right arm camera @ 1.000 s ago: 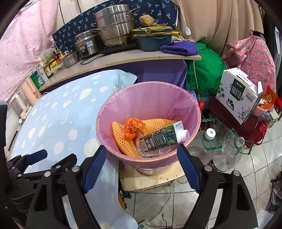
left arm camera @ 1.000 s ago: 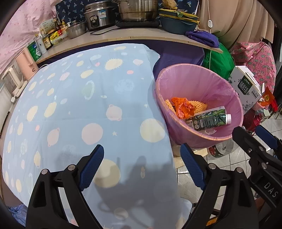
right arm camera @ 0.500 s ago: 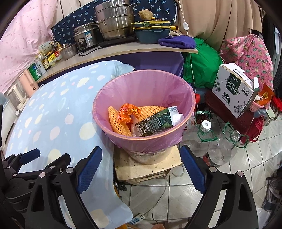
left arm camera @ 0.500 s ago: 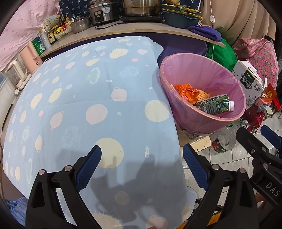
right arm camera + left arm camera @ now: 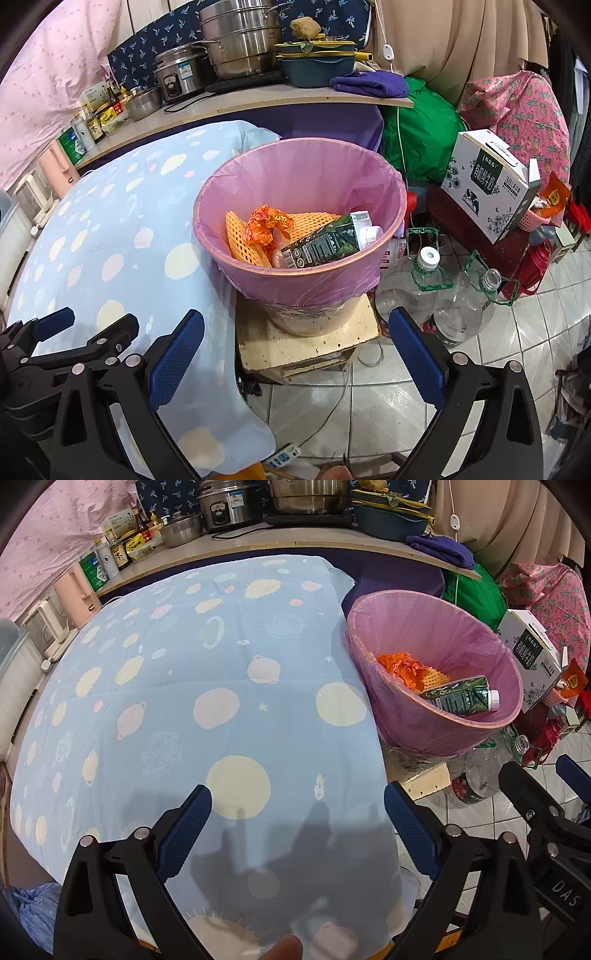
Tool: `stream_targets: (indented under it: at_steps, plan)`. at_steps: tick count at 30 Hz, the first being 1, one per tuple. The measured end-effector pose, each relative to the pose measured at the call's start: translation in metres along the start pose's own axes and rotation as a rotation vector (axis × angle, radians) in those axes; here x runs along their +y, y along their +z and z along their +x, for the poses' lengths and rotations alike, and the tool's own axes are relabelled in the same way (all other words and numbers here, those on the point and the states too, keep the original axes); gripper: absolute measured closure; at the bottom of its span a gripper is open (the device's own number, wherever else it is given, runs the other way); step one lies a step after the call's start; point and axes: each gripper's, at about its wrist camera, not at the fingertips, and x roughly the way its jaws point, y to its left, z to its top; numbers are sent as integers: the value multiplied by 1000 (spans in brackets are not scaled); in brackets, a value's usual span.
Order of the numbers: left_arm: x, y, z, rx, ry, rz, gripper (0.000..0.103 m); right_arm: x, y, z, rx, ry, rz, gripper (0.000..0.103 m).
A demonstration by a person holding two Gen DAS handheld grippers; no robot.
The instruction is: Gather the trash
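Note:
A pink-lined trash bin (image 5: 295,173) stands on a wooden board beside the table; it also shows in the left wrist view (image 5: 424,627). Inside lie a green carton (image 5: 325,243), an orange wrapper (image 5: 267,225) and orange foam netting (image 5: 240,240). My left gripper (image 5: 297,827) is open and empty above the near edge of the blue planet-print tablecloth (image 5: 184,672). My right gripper (image 5: 295,350) is open and empty, in front of the bin above the board and floor. Each gripper shows at the edge of the other's view.
A shelf (image 5: 258,99) at the back holds pots, a rice cooker and bottles. Clear plastic bottles (image 5: 428,280) stand on the tiled floor right of the bin. A white milk box (image 5: 487,181) and a green bag (image 5: 424,136) sit behind.
Both grippers have pulled back and up from the bin and table; the bin looks smaller and farther. Both stay open and empty.

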Motion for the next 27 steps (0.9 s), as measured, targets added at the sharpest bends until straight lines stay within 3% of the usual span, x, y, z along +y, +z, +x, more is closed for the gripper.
stream_targets:
  at_steps: [27]
  plan:
    - [1, -7, -7, -15, 22, 3, 13, 1, -5, -6, -7, -32, -12, 7]
